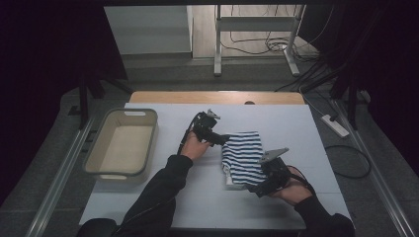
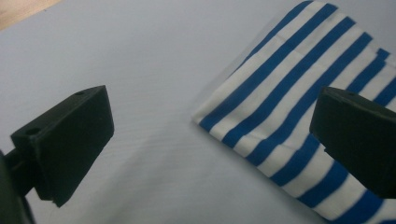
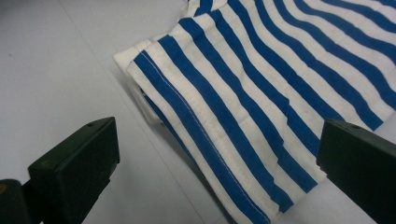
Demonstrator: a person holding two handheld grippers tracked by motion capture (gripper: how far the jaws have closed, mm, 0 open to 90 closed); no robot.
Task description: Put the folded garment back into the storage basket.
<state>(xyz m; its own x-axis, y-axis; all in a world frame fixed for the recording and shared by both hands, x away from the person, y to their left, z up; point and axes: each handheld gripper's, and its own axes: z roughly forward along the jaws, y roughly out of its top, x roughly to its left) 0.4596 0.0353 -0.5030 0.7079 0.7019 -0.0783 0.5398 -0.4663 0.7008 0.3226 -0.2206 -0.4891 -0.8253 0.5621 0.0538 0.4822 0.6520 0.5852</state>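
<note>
A folded blue-and-white striped cloth (image 1: 242, 155) lies on the white table (image 1: 276, 123), right of centre. My left gripper (image 1: 222, 139) sits at the cloth's far left corner, jaws wide open and empty. Its own view shows the cloth's folded corner (image 2: 280, 93) between and beyond the two black jaws. My right gripper (image 1: 257, 190) hovers at the cloth's near edge, also open with nothing held. In its view the stitched hem of the cloth (image 3: 243, 116) spreads between the jaws.
A beige plastic bin (image 1: 122, 143) stands empty at the table's left side. Beyond the far edge are a strip of wood (image 1: 217, 97), a metal stand (image 1: 257, 29) and cables on the floor. A power strip (image 1: 336, 126) lies off to the right.
</note>
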